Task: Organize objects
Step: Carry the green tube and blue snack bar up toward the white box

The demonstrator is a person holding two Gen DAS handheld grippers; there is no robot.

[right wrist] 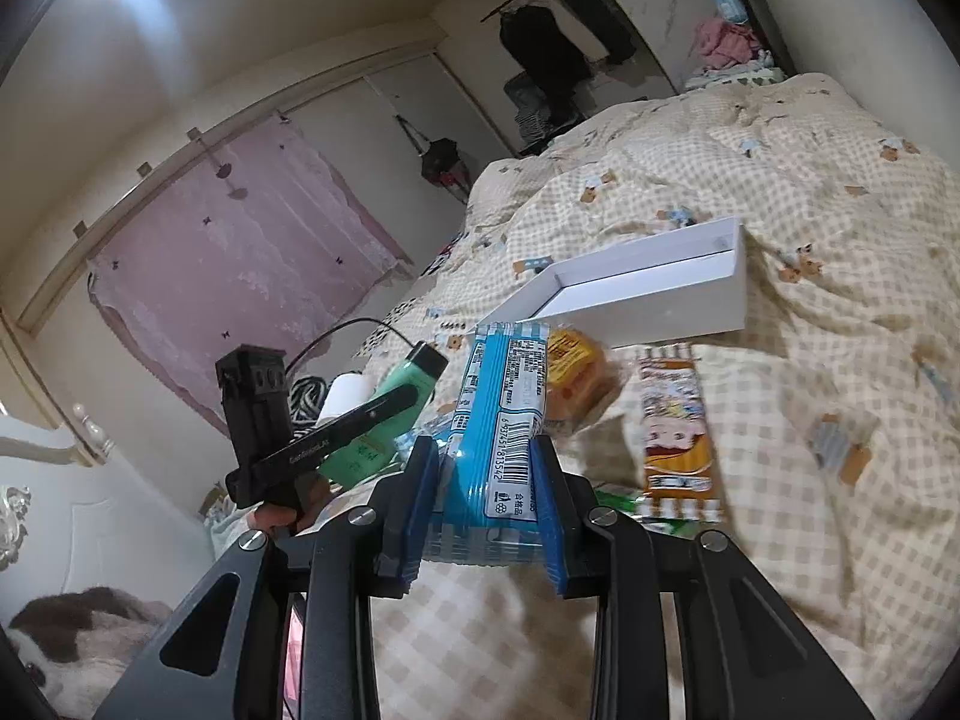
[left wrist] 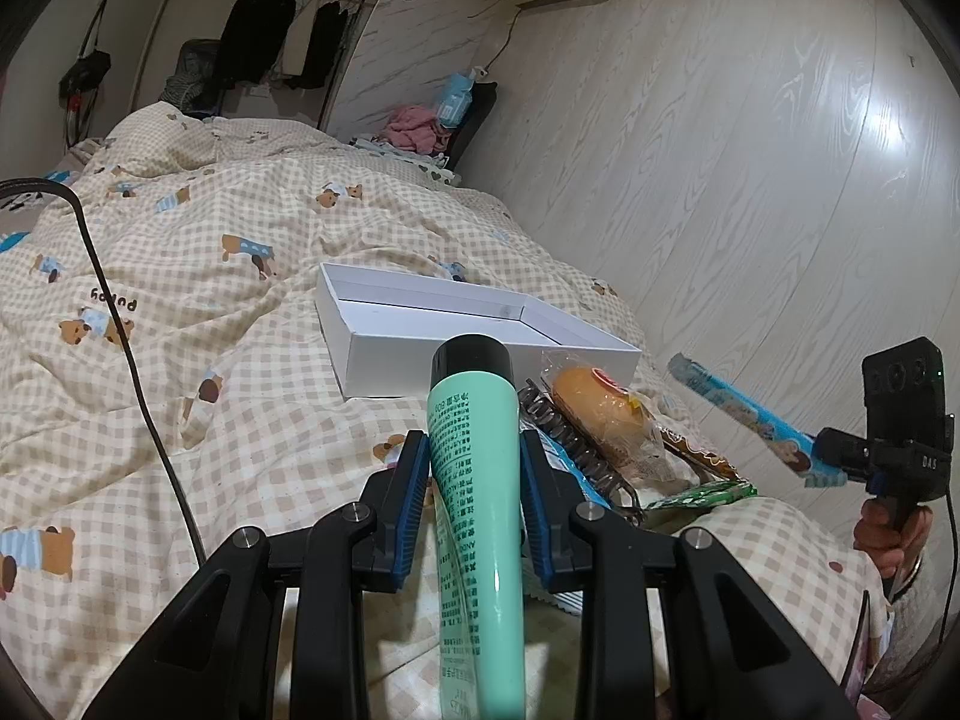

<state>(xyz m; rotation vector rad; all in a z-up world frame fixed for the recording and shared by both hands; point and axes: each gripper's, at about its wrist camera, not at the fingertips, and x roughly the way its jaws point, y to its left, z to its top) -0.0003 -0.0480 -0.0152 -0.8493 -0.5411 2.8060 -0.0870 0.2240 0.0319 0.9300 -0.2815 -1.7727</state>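
Left gripper [left wrist: 474,480] clamped on green tube [left wrist: 474,450]; right gripper [right wrist: 486,498] clamped on blue packet [right wrist: 501,414]. White box [left wrist: 372,354] empty at twelve o'clock. Risks: slick tube sliding out; limp packet snagging box wall.

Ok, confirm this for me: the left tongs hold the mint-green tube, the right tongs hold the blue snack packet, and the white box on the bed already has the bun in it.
Not quite. The left wrist view shows the white box holding nothing; the wrapped bun lies on the quilt beside it. The rest stands: left tongs grip the mint-green tube, right tongs grip the blue snack packet.
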